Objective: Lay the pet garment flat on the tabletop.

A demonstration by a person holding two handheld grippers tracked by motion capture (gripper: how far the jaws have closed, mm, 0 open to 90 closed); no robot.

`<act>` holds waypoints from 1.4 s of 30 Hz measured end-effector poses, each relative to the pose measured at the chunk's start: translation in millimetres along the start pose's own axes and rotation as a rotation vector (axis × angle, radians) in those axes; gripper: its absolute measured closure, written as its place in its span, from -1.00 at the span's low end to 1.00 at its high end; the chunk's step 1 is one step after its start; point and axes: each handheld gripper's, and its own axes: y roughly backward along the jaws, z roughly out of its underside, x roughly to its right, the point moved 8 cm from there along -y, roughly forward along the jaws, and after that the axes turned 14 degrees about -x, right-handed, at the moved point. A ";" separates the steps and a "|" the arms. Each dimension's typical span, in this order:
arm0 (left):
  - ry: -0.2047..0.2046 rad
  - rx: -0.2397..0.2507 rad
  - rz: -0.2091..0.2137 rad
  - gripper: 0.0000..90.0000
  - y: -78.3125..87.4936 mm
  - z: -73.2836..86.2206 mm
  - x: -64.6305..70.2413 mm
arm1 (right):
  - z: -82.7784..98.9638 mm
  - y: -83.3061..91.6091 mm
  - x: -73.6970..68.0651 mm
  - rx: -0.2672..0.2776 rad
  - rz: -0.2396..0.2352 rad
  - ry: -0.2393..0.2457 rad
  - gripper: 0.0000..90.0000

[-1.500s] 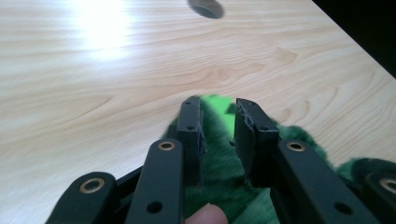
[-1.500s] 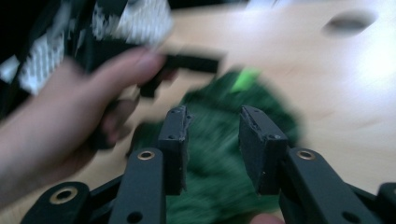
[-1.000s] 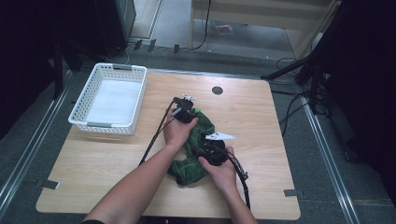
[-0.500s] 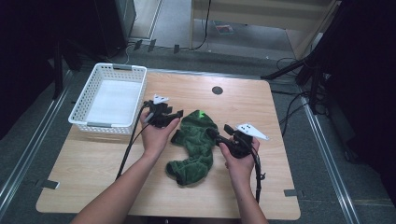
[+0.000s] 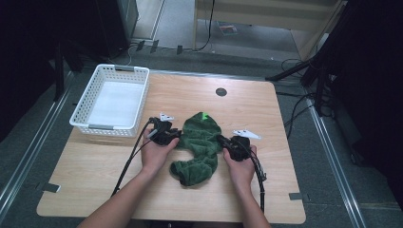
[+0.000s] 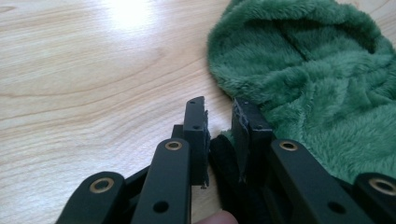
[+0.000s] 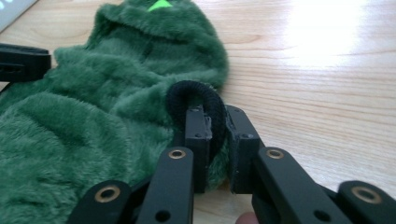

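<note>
A green fleece hooded garment lies crumpled on the wooden table, with a bright green tag at its far end. My left gripper is at its left edge. In the left gripper view its jaws have just been closing and pinch a black cuff of the garment. My right gripper is at the garment's right edge. Its jaws have just been closing too, and clamp a black ribbed cuff that loops up from the fleece.
A white plastic basket lined with white stands at the table's far left corner. A round black grommet sits in the tabletop behind the garment. Cables trail from both grippers toward the near edge.
Both hands left the top of the garment, swung out to its sides, then came back in to its left and right edges. Both pairs of jaws opened, then closed on the black cuffs.
</note>
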 end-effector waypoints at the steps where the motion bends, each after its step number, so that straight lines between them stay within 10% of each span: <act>1: -0.002 0.000 0.000 0.70 0.0 -0.3 -1.1 | -0.7 0.6 1.1 0.005 0.006 -0.007 0.74; 7: -0.002 0.108 0.087 0.30 19.9 -6.0 7.2 | -8.5 23.5 -3.3 0.069 -0.031 -0.025 0.42; 10: -0.042 0.139 0.090 0.28 28.8 -7.0 17.4 | -18.6 47.6 -16.7 0.143 -0.028 0.057 0.39; 16: -0.119 0.092 0.122 0.26 21.0 5.8 40.0 | -4.1 47.1 -69.0 0.047 -0.251 0.185 0.28; 19: -0.098 0.101 0.146 0.22 28.6 17.7 39.7 | 11.2 36.1 -73.7 -0.017 -0.178 0.260 0.44; 22: -0.124 0.102 0.169 0.21 42.0 42.2 44.9 | 22.5 28.0 -69.0 -0.062 -0.161 0.236 0.71; 28: -0.181 0.072 0.201 0.19 52.0 91.7 50.0 | 25.6 27.7 -66.9 -0.042 -0.117 0.235 0.42; 36: -0.188 0.068 0.209 0.23 52.5 105.2 46.7 | 62.2 70.0 -135.8 -0.005 -0.319 0.335 0.06; 39: -0.186 0.053 0.209 0.44 52.3 107.3 46.4 | 77.6 61.7 -146.4 -0.050 -0.287 0.376 -0.04; 42: -0.184 0.035 0.221 0.65 51.3 108.1 45.6 | 88.1 47.0 -147.2 -0.086 -0.181 0.435 0.28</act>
